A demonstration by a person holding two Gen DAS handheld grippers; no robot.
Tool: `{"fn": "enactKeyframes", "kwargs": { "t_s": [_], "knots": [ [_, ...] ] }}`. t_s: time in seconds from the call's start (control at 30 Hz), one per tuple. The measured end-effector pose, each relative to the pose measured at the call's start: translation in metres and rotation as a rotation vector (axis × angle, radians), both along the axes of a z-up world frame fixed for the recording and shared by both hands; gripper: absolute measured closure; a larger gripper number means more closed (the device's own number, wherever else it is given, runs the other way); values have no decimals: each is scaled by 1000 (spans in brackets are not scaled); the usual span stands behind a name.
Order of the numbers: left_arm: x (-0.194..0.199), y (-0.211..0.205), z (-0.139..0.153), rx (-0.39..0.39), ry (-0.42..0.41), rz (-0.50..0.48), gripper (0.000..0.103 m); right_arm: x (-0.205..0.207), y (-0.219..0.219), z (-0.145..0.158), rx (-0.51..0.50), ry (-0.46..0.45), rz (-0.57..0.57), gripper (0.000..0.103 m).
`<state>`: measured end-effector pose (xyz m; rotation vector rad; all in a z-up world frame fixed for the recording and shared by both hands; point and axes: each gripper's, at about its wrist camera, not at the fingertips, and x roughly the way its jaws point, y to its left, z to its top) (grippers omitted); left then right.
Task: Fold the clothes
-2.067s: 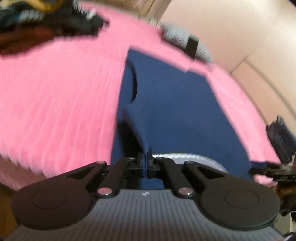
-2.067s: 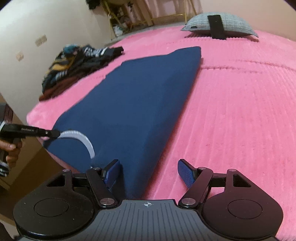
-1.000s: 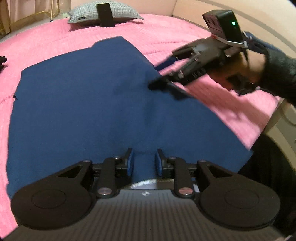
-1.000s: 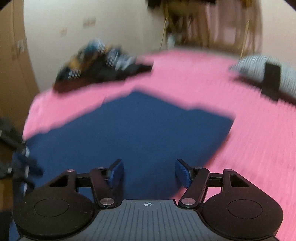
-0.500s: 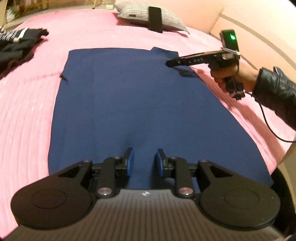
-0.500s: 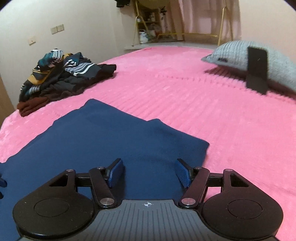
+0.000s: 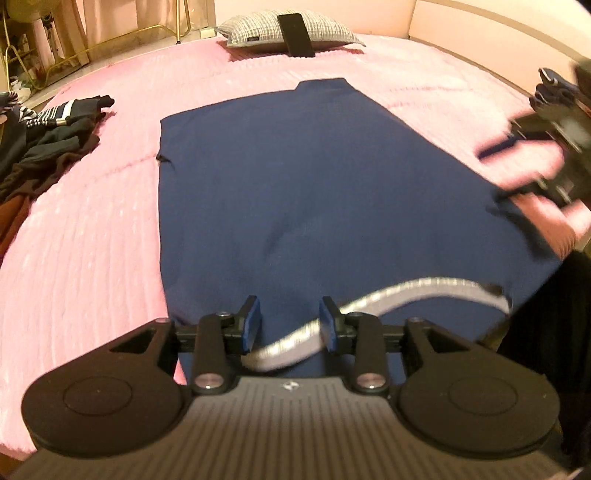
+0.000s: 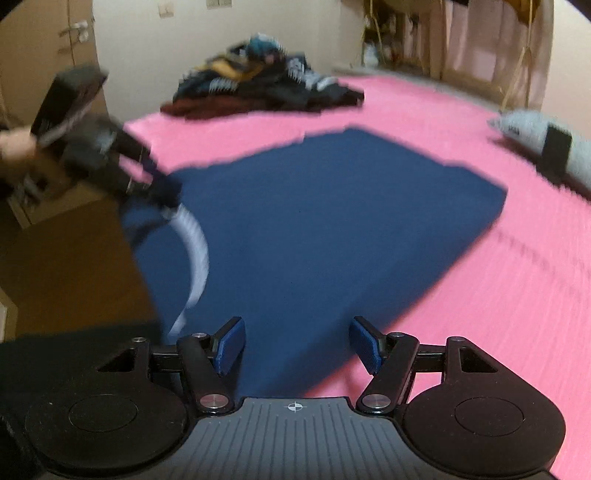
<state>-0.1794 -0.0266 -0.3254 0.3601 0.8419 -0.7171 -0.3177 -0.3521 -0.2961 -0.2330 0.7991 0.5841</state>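
Observation:
A navy blue garment (image 7: 314, 177) lies spread flat on the pink bed (image 7: 92, 240). My left gripper (image 7: 290, 326) stands open over its near edge. A grey-white band (image 7: 424, 288) of the garment curves from between the fingers out to the right. My right gripper (image 7: 496, 171) shows blurred at the garment's right edge. In the right wrist view my right gripper (image 8: 297, 345) is open and empty above the garment (image 8: 314, 229). The left gripper (image 8: 162, 192), held by a hand, sits at the near left corner by the band (image 8: 195, 251).
A pile of mixed clothes (image 7: 44, 140) (image 8: 266, 88) lies at the bed's far left. A grey pillow (image 7: 258, 26) with a black phone (image 7: 295, 29) sits at the head. Dark folded clothes (image 7: 554, 88) rest at the right. The bed's near edge drops to a wooden floor (image 8: 66, 266).
The left gripper's fingers have opened wider and the grey-white band now shows between them. The right gripper swung back from the garment's far corner to its near right edge.

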Motion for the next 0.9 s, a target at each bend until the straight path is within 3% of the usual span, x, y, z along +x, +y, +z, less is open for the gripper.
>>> {"fn": "enactKeyframes", "kwargs": {
  "t_s": [0.23, 0.6, 0.67, 0.8, 0.9],
  "knots": [
    [-13, 5, -1, 29, -5, 12, 72, -34, 19, 5, -19, -29, -10, 35],
    [-32, 12, 5, 48, -53, 14, 64, -46, 64, -14, -284, -148, 171, 35],
    [-42, 13, 7, 82, -133, -29, 60, -47, 68, -20, -346, -185, 196, 35],
    [-70, 22, 2, 191, -346, -180, 32, -49, 74, -35, -448, -230, 242, 35],
    [-89, 30, -10, 294, -474, -313, 30, -46, 81, -48, -531, -250, 292, 35]
  ]
}}
